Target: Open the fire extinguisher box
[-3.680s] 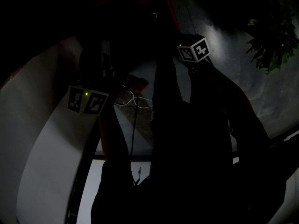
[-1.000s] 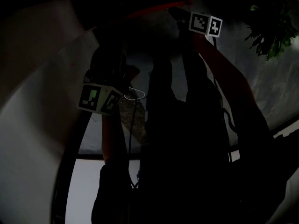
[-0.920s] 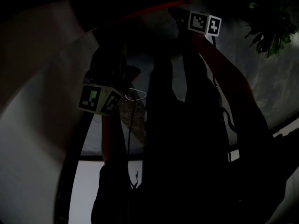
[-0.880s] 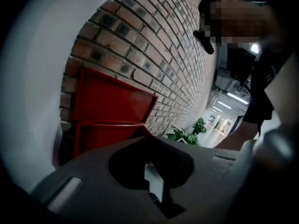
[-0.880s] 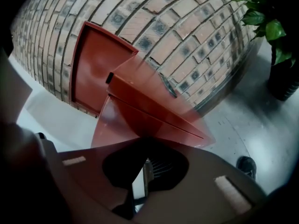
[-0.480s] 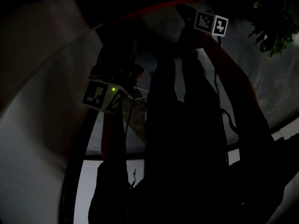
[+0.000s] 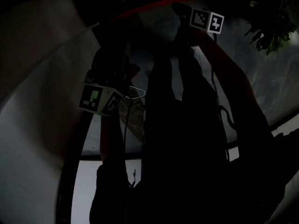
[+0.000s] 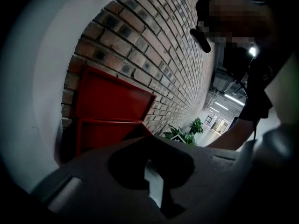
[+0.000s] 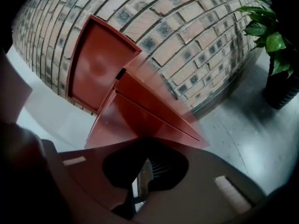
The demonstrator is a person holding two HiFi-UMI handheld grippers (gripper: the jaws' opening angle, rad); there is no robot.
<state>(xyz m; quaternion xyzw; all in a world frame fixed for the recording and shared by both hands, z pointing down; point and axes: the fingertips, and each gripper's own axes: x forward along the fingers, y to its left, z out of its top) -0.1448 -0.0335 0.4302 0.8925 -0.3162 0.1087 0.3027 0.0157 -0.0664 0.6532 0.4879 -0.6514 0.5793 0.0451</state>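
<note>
The red fire extinguisher box (image 9: 100, 64) is mounted on a brick wall. One of its red door panels (image 9: 149, 118) juts out from the wall toward my right gripper. My right gripper (image 9: 140, 183) sits just below that panel's edge with its jaws together; whether they pinch the edge is hidden. In the dark head view its marker cube (image 7: 207, 21) is up by the box's red edge (image 7: 145, 8). My left gripper (image 8: 152, 190) is shut on nothing, lower and to the left, facing the box (image 8: 110, 111). Its marker cube (image 7: 99, 99) shows at mid-left.
A potted green plant (image 9: 271, 45) stands on the grey floor to the right of the box. A pale curved wall (image 7: 42, 125) fills the left. A person's arm and dark shirt (image 8: 254, 101) show in the left gripper view. A corridor with ceiling lights (image 8: 219, 106) runs beyond.
Since the earliest frame my right gripper has risen to the box's red edge at the top. Over the last second both grippers barely shift.
</note>
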